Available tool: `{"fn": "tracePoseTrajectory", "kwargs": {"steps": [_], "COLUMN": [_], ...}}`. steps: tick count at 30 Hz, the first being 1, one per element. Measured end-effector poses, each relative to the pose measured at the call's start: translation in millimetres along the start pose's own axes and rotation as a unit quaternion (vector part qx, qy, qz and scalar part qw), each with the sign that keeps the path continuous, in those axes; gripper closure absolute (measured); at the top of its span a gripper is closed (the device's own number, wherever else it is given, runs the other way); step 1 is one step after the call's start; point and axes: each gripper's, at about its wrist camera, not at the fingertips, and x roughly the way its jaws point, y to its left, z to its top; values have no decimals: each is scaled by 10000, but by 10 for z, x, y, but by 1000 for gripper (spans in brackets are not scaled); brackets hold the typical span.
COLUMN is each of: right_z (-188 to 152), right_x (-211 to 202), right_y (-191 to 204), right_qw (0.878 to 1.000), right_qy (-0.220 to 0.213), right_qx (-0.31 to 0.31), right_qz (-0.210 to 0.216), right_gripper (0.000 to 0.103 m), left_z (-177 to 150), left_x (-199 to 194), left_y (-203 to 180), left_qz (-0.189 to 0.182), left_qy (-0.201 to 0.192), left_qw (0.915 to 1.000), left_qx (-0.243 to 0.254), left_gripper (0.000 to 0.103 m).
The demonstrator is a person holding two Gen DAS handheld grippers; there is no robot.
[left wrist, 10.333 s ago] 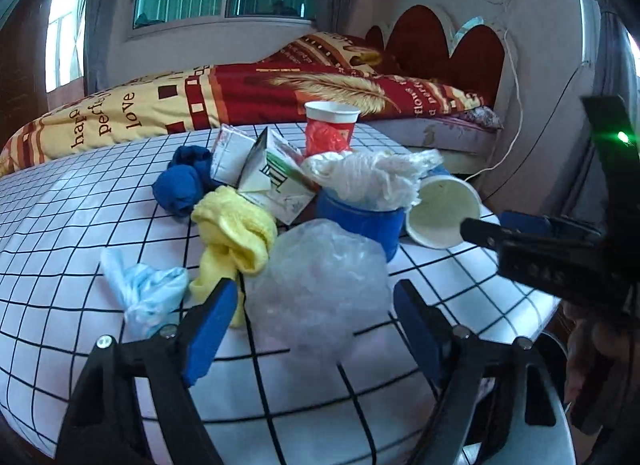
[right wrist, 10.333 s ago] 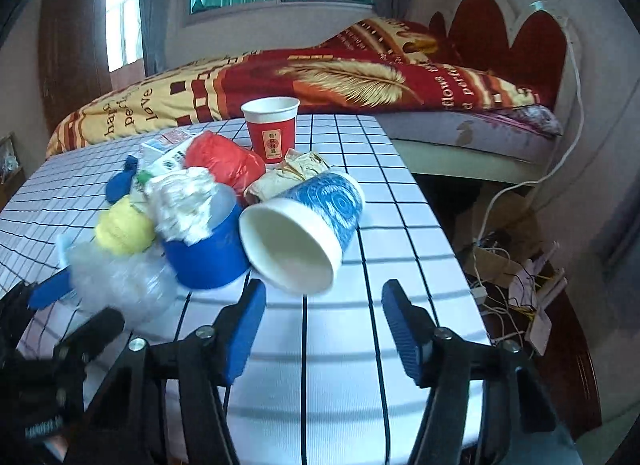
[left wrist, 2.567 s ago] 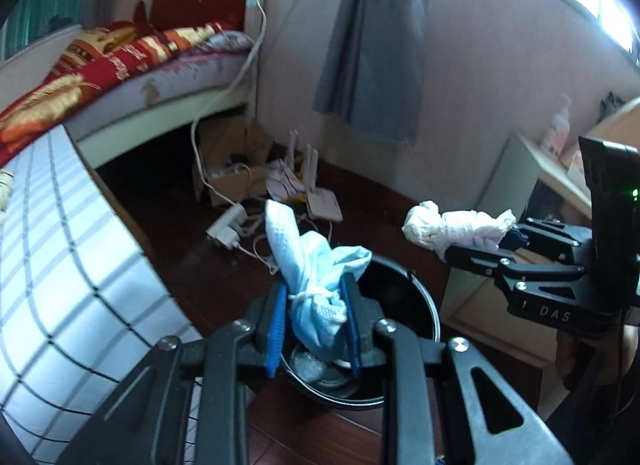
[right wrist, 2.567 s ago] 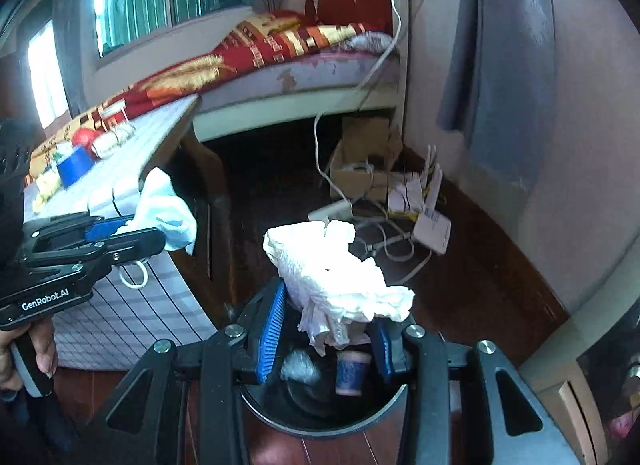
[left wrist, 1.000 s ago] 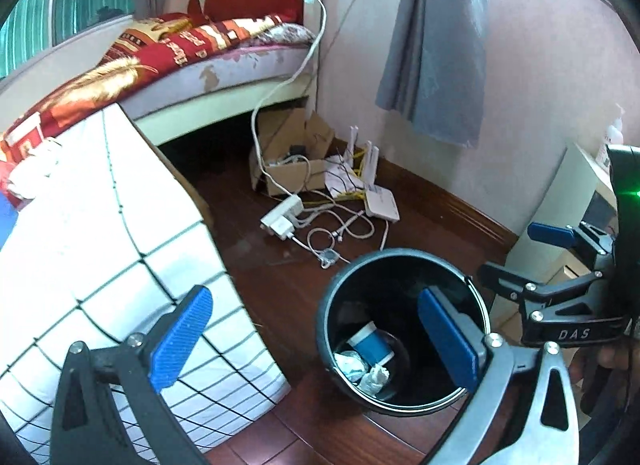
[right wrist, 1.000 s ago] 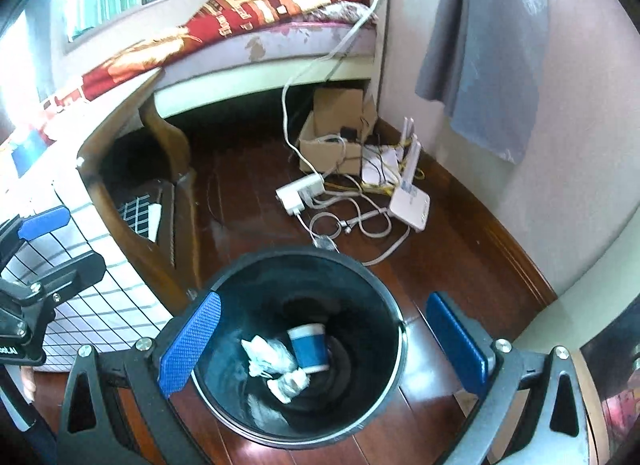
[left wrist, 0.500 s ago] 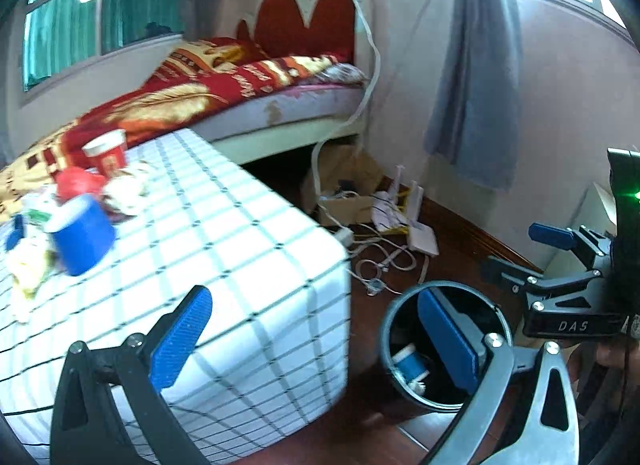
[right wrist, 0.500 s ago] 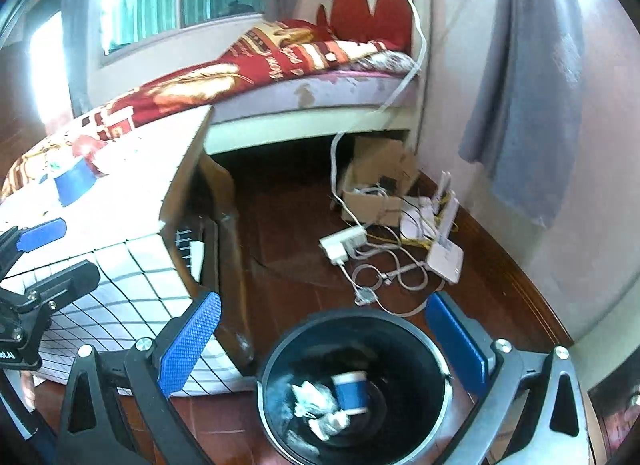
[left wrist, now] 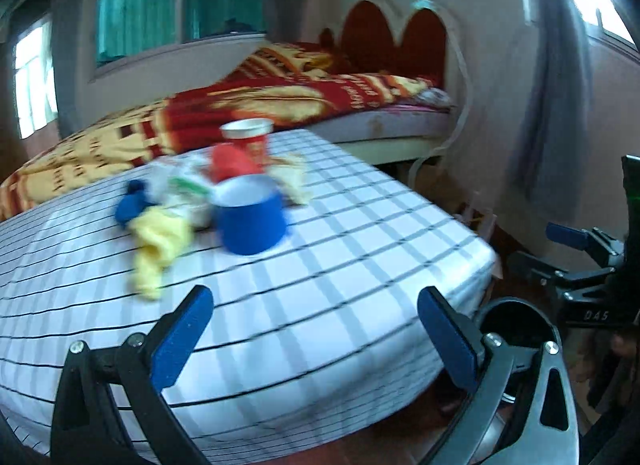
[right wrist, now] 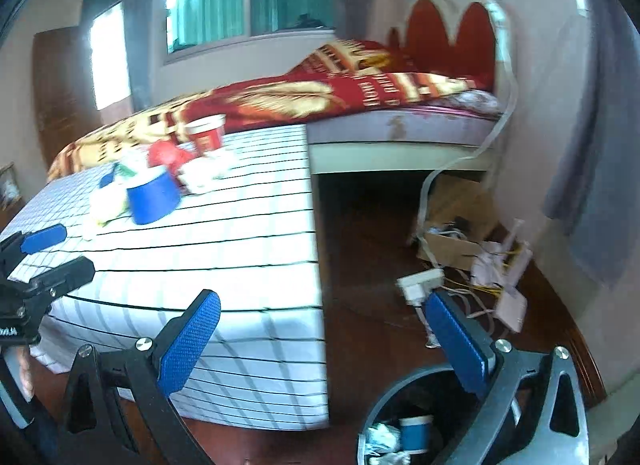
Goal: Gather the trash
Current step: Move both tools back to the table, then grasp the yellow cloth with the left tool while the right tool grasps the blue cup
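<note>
Bed (right wrist: 400, 121) beyond checked table (left wrist: 360, 249), cardboard box (right wrist: 456, 241) on floor

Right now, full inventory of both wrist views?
Table: 1, white grid cloth, centre.
Blue cup: 1, upright on table.
Red cup: 1, red with white rim, behind blue cup.
Red wad: 1, between the cups.
Yellow cloth: 1, left of blue cup.
Blue wad: 1, behind yellow cloth.
Carton: blurred, white-green.
Trash bin: 1, black, on floor; a blue cup and white scraps inside.
Bed: 1, red-gold blanket.
Cardboard box: 1, by wall, cables around.
Left tongs: open, empty.
Right tongs: open, empty.
</note>
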Motion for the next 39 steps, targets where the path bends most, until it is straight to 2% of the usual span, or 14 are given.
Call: {"fn": "tracePoseTrajectory", "kwargs": {"steps": [8,14,17,26,30,32,36,39], "right_z": [308,557,674,999,1041,1036,1030,983], "right_x": [203,493,682,1304,1571,1641,1552,1518], "right_y": [701,1187,1387,1777,1898,1899,1795,1706], "right_qw": [9962,9898,9871,9806,9766,9735,9745,9743], "right_qy": [-132,-47,65,488,729,819,705,713], "right_qx": [-508,-862,-1044,-1353,-1464,-1510,-1484,-1469], "right_qz": [691,1132,1210,1333,1396,1508,1529,1551], "right_gripper": [0,0,5,7,14,26,26,26], "left_z": [-6,48,87,214,256,287,367,415], "left_x": [68,273,371,620,698,735,858,1041], "left_y": [876,1270,1367,1503,1517,1506,1459,1391], "left_qz": [690,854,806,644,532,489,350,248], "left_qy": [104,305,353,413,444,452,519,726], "left_qw": [9964,9936,9936,9939,9942,9944,9947,9943], "left_qx": [-487,-680,-708,-798,-821,-819,-819,-745], "left_gripper": [12,17,22,23,23,23,23,23]}}
